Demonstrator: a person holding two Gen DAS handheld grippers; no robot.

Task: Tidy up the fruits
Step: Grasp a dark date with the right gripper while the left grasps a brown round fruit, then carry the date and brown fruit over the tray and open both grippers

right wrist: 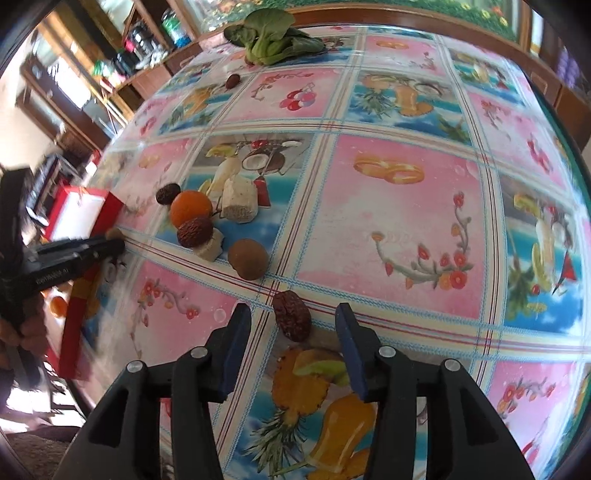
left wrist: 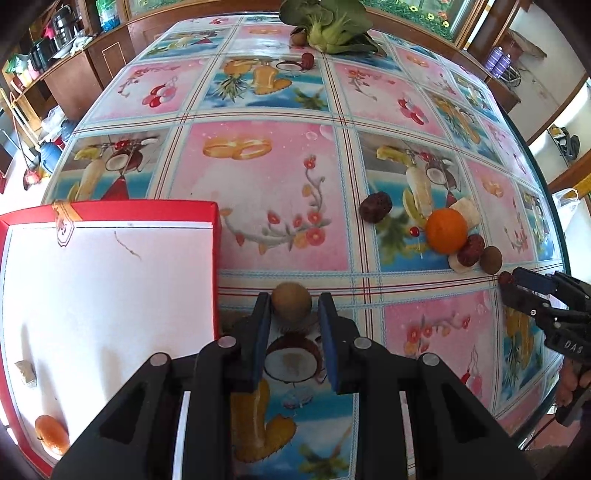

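Note:
In the left wrist view my left gripper (left wrist: 295, 308) is shut on a small round brown fruit (left wrist: 291, 303), just right of the red box (left wrist: 110, 210) with the white floor. An orange (left wrist: 51, 434) and a beige chunk (left wrist: 26, 373) lie inside the box. My right gripper (right wrist: 292, 317) stands open over the table, with a wrinkled red date (right wrist: 291, 315) lying between its fingers, untouched by the pads. A loose pile sits further off: an orange (right wrist: 190, 206), a date (right wrist: 194, 230), a brown fruit (right wrist: 247, 264) and a pale block (right wrist: 240, 203).
A bok choy (left wrist: 332, 26) lies at the far edge of the table, with one date (left wrist: 307, 60) and a brown fruit (left wrist: 298, 37) near it. The fruit-print tablecloth (left wrist: 266, 177) covers the round table. Shelves and cabinets stand beyond the table.

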